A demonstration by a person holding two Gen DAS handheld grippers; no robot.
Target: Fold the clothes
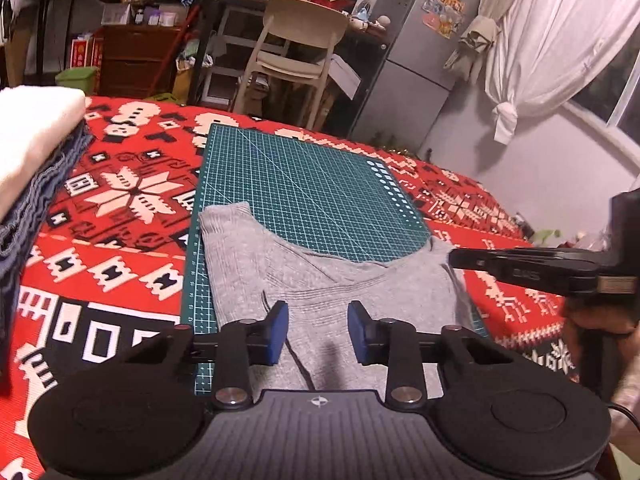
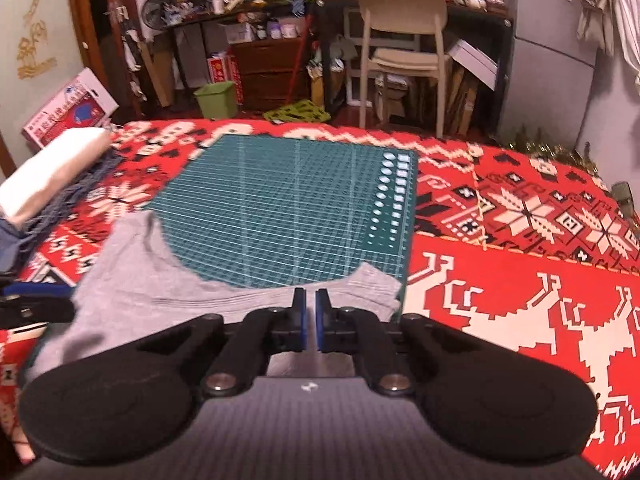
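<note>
Grey ribbed knit, a sleeveless top (image 1: 320,280) with a deep scooped neckline, lies flat on the near part of the green gridded cutting mat (image 1: 312,184), which rests on a red, white and black patterned blanket (image 1: 120,208). In the left wrist view the left gripper (image 1: 318,330) hovers over the middle of the garment with its blue pads spread apart and nothing between them, while the right gripper (image 1: 454,258) reaches in from the side at the top's right shoulder strap. At the far left a stack of folded cloth, white on top of blue-grey pieces (image 1: 36,160), sits on the blanket, which suggests some clothes are already done. In the right wrist view the right gripper (image 2: 310,312) has its pads drawn nearly together over the strap of the grey top (image 2: 160,284); whether fabric is pinched in the thin gap I cannot tell. The same stack (image 2: 52,168) shows at the left edge. As I judge it, the grey top lies spread in one layer with no fold visible, so its folding remains to do.
</note>
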